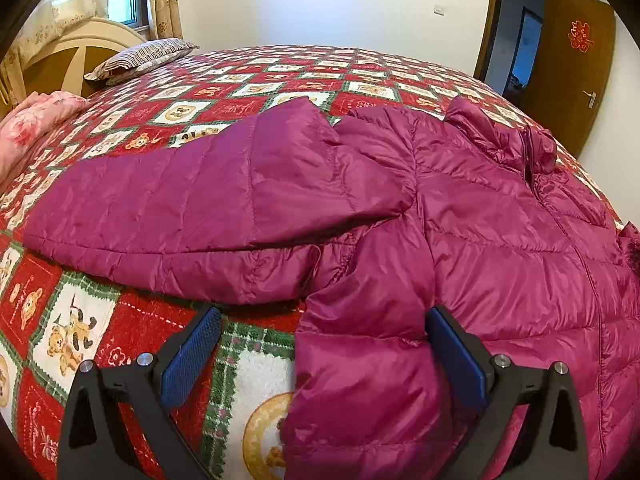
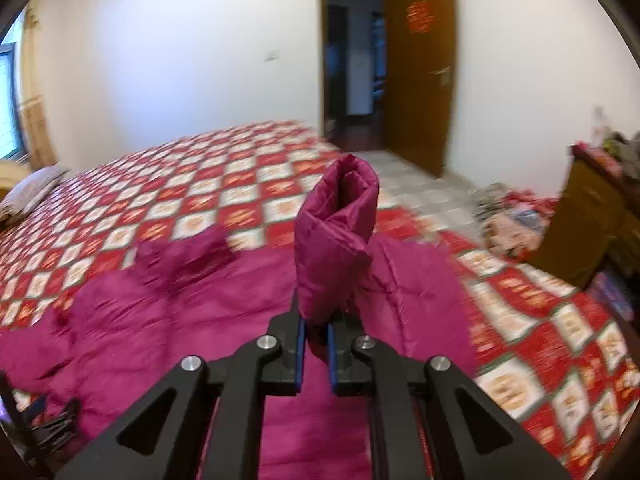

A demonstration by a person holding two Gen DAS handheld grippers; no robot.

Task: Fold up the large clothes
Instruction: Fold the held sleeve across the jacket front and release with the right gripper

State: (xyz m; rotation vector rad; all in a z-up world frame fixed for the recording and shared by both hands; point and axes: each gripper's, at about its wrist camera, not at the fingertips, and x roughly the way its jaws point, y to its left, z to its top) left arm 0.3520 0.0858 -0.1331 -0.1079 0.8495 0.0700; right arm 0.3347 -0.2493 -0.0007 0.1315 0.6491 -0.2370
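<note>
A magenta quilted puffer jacket [image 1: 480, 216] lies spread on a bed covered by a red, white and green bear-pattern quilt [image 1: 80, 320]. One sleeve [image 1: 168, 200] stretches out to the left. My left gripper [image 1: 323, 314] hovers open over the jacket's near edge; a flap of fabric lies between its blue pads [image 1: 188, 356] without being pinched. In the right wrist view, my right gripper [image 2: 316, 326] is shut on a fold of the jacket [image 2: 336, 236], which stands up from the jaws above the rest of the garment [image 2: 180, 320]. This view is motion-blurred.
A striped pillow [image 1: 140, 58] and a pink blanket [image 1: 36, 120] lie at the head of the bed, by a cream headboard [image 1: 80, 48]. Past the bed's right side are a tiled floor, an open brown door [image 2: 420, 80], floor clutter [image 2: 508, 216] and a wooden cabinet [image 2: 592, 216].
</note>
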